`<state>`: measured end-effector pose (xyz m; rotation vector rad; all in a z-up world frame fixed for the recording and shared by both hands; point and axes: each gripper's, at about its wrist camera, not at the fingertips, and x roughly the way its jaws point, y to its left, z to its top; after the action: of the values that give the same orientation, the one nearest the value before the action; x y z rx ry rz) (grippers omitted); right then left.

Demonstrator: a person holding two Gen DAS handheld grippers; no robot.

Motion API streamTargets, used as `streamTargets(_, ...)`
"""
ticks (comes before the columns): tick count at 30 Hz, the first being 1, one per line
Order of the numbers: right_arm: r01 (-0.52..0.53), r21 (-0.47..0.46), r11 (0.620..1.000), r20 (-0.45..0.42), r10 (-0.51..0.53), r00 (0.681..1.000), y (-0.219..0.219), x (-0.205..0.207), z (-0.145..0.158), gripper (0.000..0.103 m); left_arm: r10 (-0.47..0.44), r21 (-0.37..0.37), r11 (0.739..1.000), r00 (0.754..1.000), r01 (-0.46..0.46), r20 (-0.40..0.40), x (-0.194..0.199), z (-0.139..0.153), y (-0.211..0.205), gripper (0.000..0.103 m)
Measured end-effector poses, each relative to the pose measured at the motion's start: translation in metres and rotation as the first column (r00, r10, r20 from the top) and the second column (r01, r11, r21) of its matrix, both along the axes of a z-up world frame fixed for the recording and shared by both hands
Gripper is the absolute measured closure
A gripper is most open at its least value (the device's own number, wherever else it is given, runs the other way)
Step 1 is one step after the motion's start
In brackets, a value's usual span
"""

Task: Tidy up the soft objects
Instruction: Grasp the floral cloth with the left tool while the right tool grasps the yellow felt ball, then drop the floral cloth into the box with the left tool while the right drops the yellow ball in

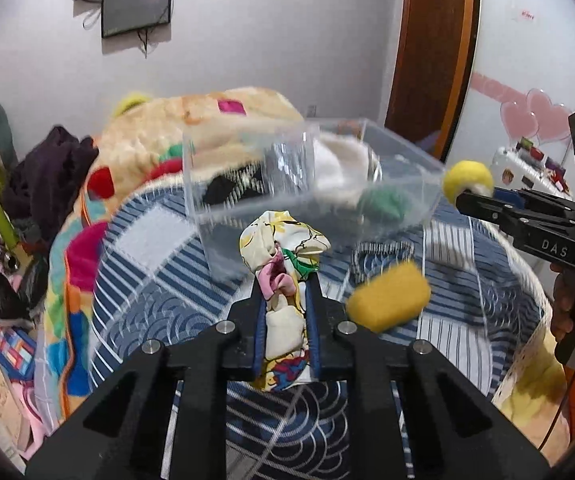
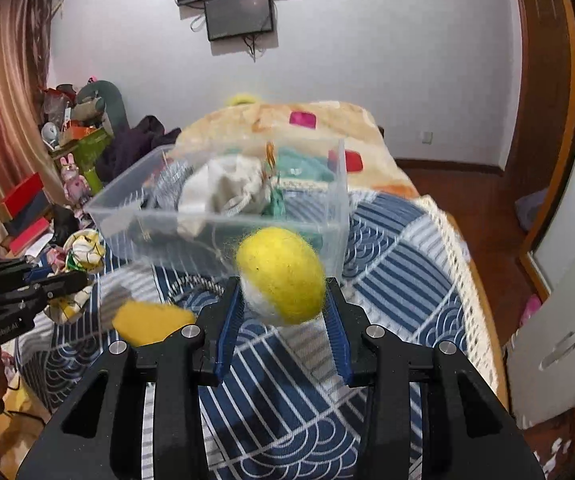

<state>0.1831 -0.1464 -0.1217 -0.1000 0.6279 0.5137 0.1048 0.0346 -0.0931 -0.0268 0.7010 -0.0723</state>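
My left gripper (image 1: 287,280) is shut on a cream printed cloth (image 1: 283,252) and holds it in front of a clear plastic bin (image 1: 247,200) on the bed. My right gripper (image 2: 283,286) is shut on a yellow and white felt ball (image 2: 281,276), just short of the bin's near wall (image 2: 223,236). The bin holds a white cloth (image 2: 223,188) and a green soft item (image 1: 383,204). A yellow sponge (image 1: 387,296) lies on the bedspread between the grippers. The right gripper with the ball (image 1: 467,180) shows at the right of the left wrist view.
The bed has a blue and white patterned bedspread (image 2: 387,280) and a colourful fleece blanket (image 1: 159,128) behind the bin. Clutter and boxes (image 2: 27,208) stand along the left of the bed. A wooden door frame (image 2: 543,120) is at the right.
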Motion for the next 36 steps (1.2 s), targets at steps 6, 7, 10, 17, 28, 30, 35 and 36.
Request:
streamTargets(6, -0.009, 0.007, 1.000, 0.083, 0.008, 0.997, 0.011, 0.009, 0.029, 0.066, 0.035, -0.017, 0.999, 0.997, -0.034, 0.069, 0.011, 0.026, 0.006, 0.086)
streamTargets(7, -0.009, 0.010, 1.000, 0.095, 0.008, 0.995, 0.013, 0.010, 0.033, 0.066, 0.037, -0.022, 0.999, 0.997, -0.036, 0.072, 0.014, 0.027, 0.008, 0.086)
streamTargets(10, -0.011, 0.016, 1.000, 0.118, 0.009, 0.993, 0.017, 0.013, 0.040, 0.066, 0.058, -0.019, 0.998, 0.995, -0.057, 0.080, 0.027, 0.034, 0.011, 0.086)
streamTargets(17, 0.005, 0.016, 1.000, 0.112, -0.007, 0.994, 0.027, 0.032, 0.039, 0.066, 0.089, 0.001, 0.996, 0.993, -0.089, 0.073, 0.059, 0.033, 0.014, 0.086)
streamTargets(28, 0.018, 0.016, 1.000, -0.012, -0.018, 1.000, 0.036, 0.064, 0.015, 0.066, 0.104, 0.022, 0.994, 0.994, -0.105, 0.010, 0.097, 0.009, 0.013, 0.086)
streamTargets(30, 0.020, -0.002, 1.000, -0.028, -0.020, 0.999, 0.038, 0.068, 0.009, 0.066, 0.106, 0.028, 0.994, 0.994, -0.106, 0.000, 0.101, 0.005, 0.014, 0.086)
streamTargets(35, 0.015, -0.019, 1.000, -0.061, -0.016, 0.998, 0.038, 0.070, 0.003, 0.066, 0.115, 0.025, 0.993, 0.993, -0.115, -0.024, 0.108, -0.004, 0.016, 0.083)
streamTargets(36, 0.013, -0.017, 1.000, -0.061, -0.014, 0.998, 0.037, 0.069, 0.002, 0.066, 0.114, 0.018, 0.993, 0.993, -0.114, -0.028, 0.108, -0.004, 0.017, 0.081)
